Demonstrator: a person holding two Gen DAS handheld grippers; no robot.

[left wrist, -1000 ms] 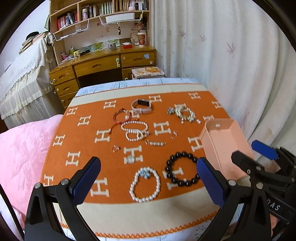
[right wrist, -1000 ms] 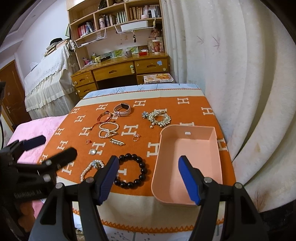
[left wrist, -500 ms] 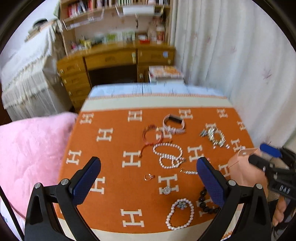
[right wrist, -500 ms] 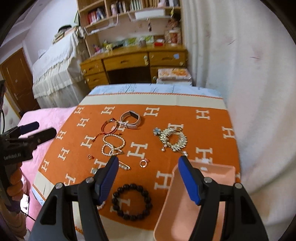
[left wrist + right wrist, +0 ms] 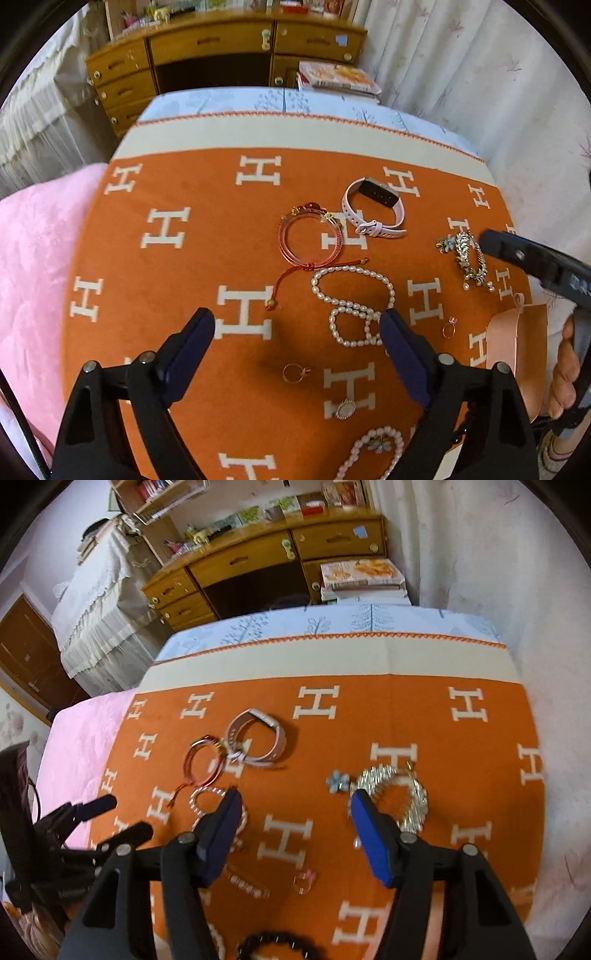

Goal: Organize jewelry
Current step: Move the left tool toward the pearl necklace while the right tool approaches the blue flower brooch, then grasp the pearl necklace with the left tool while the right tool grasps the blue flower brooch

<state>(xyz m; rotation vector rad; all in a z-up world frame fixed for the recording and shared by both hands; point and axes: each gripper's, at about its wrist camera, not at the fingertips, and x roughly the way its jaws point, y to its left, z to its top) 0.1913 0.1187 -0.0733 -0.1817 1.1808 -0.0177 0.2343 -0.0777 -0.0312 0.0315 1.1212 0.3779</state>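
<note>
Left wrist view, left claw (image 5: 297, 332) closing, nothing between, pearl strand (image 5: 352, 306) beside.

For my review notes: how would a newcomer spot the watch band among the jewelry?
Find the orange blanket. At its far side, right of the red bangle, lies the watch band: the only pale strap with a dark rectangular face, no beads.

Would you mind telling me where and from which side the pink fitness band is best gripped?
Grip the pink fitness band across its strap on the curved side away from the dark screen, coming from above. It stands on edge as an open loop, so one finger can probably drop inside and one outside.
</note>
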